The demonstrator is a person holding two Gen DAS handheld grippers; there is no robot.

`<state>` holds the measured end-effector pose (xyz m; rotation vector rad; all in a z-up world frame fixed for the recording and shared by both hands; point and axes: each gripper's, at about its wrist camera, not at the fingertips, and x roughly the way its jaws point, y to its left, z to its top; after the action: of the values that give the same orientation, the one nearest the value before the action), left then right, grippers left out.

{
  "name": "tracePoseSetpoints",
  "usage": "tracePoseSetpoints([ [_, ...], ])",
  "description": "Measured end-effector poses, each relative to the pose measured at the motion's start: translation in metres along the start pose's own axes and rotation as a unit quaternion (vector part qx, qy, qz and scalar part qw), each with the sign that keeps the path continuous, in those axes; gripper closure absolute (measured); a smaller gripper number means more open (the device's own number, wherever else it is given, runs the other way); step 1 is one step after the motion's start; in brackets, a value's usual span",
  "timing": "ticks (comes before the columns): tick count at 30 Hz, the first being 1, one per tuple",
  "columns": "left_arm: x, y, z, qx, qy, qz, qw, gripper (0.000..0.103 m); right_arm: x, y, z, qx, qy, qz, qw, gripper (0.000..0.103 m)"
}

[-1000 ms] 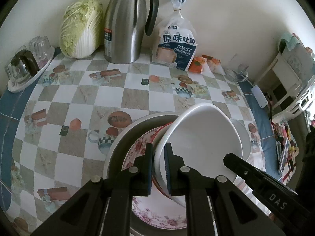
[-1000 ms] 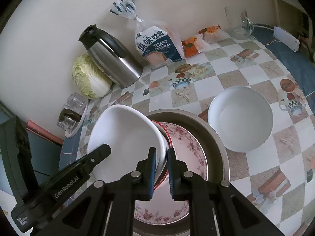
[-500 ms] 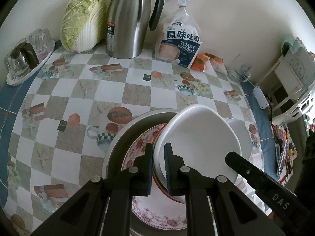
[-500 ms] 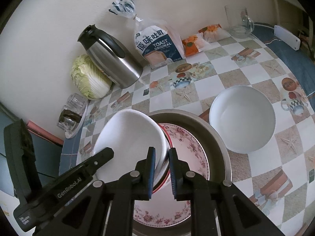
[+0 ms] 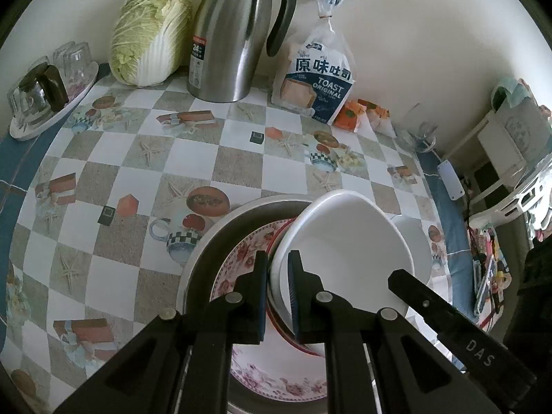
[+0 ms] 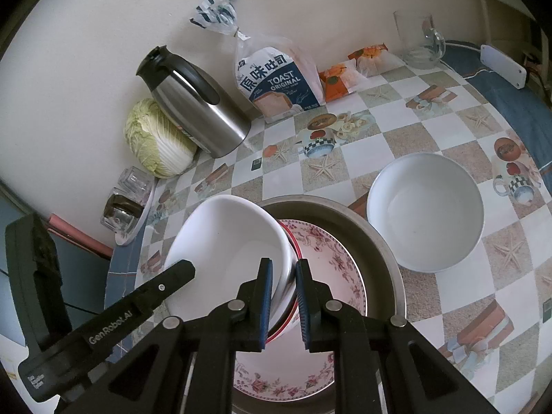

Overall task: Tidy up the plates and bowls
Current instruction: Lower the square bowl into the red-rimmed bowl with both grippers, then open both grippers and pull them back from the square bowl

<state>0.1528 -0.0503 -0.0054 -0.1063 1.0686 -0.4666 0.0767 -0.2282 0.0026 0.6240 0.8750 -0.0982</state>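
My left gripper [image 5: 277, 276] and right gripper [image 6: 283, 277] both clamp their narrow jaws on opposite rim edges of the tilted white bowl [image 5: 348, 241], low-centre over the floral plate [image 6: 331, 276] in the metal basin [image 6: 372, 241], second bowl [image 6: 426, 212] right on the table [image 5: 114, 158].

This is a home, at a dining or kitchen table [image 5: 114, 158] pushed against a plain pale wall. An oilcloth printed with cups, cakes and starfish covers it. Along the wall stand a cabbage [image 5: 150, 31], a steel thermos jug [image 5: 234, 34], a bag of toast bread [image 5: 317, 76] and a tray of upturned glasses [image 5: 41, 93]. Plates and bowls sit in a metal basin [image 6: 386, 262]. White household shelves [image 5: 510, 158] stand beside the table.
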Motion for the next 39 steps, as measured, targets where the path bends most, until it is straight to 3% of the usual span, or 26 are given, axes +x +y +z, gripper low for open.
tracePoseSetpoints([
  [14, -0.011, 0.0, 0.003, -0.002, -0.009, 0.004, 0.9999, 0.091, -0.004, -0.001, 0.001, 0.003, -0.002, 0.005, 1.0, 0.087],
  [16, -0.014, 0.001, 0.004, -0.004, -0.014, 0.008, 0.9999, 0.086, -0.007, 0.0, 0.002, 0.002, -0.005, 0.006, 1.0, 0.087],
  [25, -0.039, 0.01, 0.01, -0.019, -0.052, 0.033, 0.9979, 0.044, -0.031, 0.009, 0.005, -0.027, -0.041, -0.009, 0.999, 0.087],
  [26, -0.041, 0.011, 0.011, -0.02, -0.057, 0.041, 0.9973, 0.039, -0.032, 0.009, 0.005, -0.031, -0.043, -0.014, 0.998, 0.081],
  [29, -0.046, 0.016, 0.013, -0.023, -0.07, 0.055, 0.9958, 0.027, -0.034, 0.01, 0.005, -0.034, -0.047, -0.018, 0.998, 0.049],
  [31, -0.047, 0.02, 0.014, -0.028, -0.073, 0.061, 0.9951, 0.019, -0.034, 0.011, 0.005, -0.039, -0.05, -0.022, 0.998, 0.046],
  [33, -0.047, 0.025, 0.015, -0.035, -0.072, 0.062, 0.9949, 0.017, -0.034, 0.012, 0.004, -0.044, -0.05, -0.03, 0.997, 0.035],
  [37, -0.046, 0.028, 0.015, -0.041, -0.074, 0.065, 0.9943, 0.016, -0.031, 0.012, 0.003, -0.051, -0.051, -0.039, 0.997, 0.029],
  [39, -0.047, 0.029, 0.014, -0.042, -0.078, 0.067, 0.9938, 0.01, -0.031, 0.013, 0.003, -0.055, -0.054, -0.045, 0.996, 0.021],
])
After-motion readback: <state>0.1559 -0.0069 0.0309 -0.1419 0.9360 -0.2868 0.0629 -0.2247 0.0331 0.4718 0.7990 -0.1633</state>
